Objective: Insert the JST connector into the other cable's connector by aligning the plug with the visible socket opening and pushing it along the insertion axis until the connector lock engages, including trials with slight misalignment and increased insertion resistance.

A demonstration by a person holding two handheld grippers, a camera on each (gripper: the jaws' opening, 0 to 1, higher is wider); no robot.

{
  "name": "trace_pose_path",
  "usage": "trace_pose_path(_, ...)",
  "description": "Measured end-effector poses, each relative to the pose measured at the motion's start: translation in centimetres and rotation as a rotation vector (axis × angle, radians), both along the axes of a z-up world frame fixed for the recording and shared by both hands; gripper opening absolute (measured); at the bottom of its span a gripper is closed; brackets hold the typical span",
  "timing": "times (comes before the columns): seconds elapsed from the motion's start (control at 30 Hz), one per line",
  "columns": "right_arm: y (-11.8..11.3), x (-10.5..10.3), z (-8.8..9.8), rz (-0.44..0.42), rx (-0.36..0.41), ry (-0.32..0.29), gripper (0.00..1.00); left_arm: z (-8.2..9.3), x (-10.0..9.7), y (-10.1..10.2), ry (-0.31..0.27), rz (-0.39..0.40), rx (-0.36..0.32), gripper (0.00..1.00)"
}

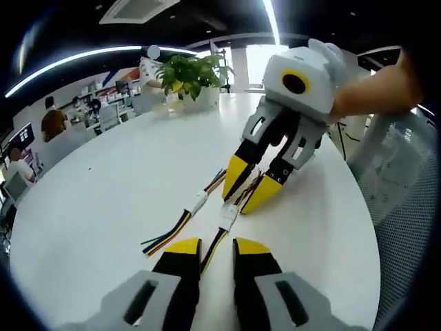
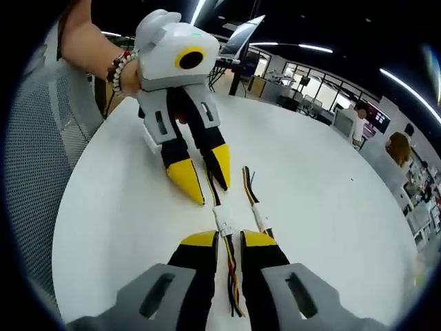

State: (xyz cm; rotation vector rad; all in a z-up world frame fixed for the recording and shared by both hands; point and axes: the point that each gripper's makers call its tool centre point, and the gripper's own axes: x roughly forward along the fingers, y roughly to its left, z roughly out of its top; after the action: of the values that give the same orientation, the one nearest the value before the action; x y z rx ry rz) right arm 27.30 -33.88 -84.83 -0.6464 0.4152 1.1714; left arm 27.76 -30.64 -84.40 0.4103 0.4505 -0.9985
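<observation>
Two wired JST connector cables lie side by side on the white table (image 1: 103,207), one (image 1: 228,218) between both grippers' spread jaws (left gripper (image 1: 216,243), right gripper (image 2: 228,236)), the other (image 1: 197,203) just beside.

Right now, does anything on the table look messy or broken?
Nothing looks broken. Two cables lie side by side on the white table, unjoined. The left claw and right claw each straddle one, not yet closed.
</observation>
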Motion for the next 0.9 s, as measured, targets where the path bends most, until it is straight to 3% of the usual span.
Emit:
trace_pose_path(0.47, -0.9, 0.3, 0.0, -0.055, 0.013, 0.019, 0.11, -0.1, -0.1, 0.4, 0.010, 0.026, -0.041, 0.11)
trace_pose_path(0.57, -1.0, 0.2, 0.0, -0.072, 0.018, 0.034, 0.14, -0.3, 0.0, 0.8, 0.085, 0.101, -0.072, 0.16)
trace_pose_path(0.7, -1.3, 0.0, 0.2, -0.096, 0.030, 0.069, 0.26, -0.1, -0.2, 1.0, 0.069, 0.086, -0.050, 0.22)
trace_pose_path(0.77, -1.3, -0.1, 0.4, -0.104, 0.040, 0.078, 0.26, 0.2, -0.5, 0.8, 0.069, 0.071, -0.050, 0.23)
trace_pose_path(0.9, -1.1, -0.3, 1.1, -0.127, 0.070, 0.103, 0.29, 1.8, -0.8, -0.1, 0.099, 0.077, -0.142, 0.30)
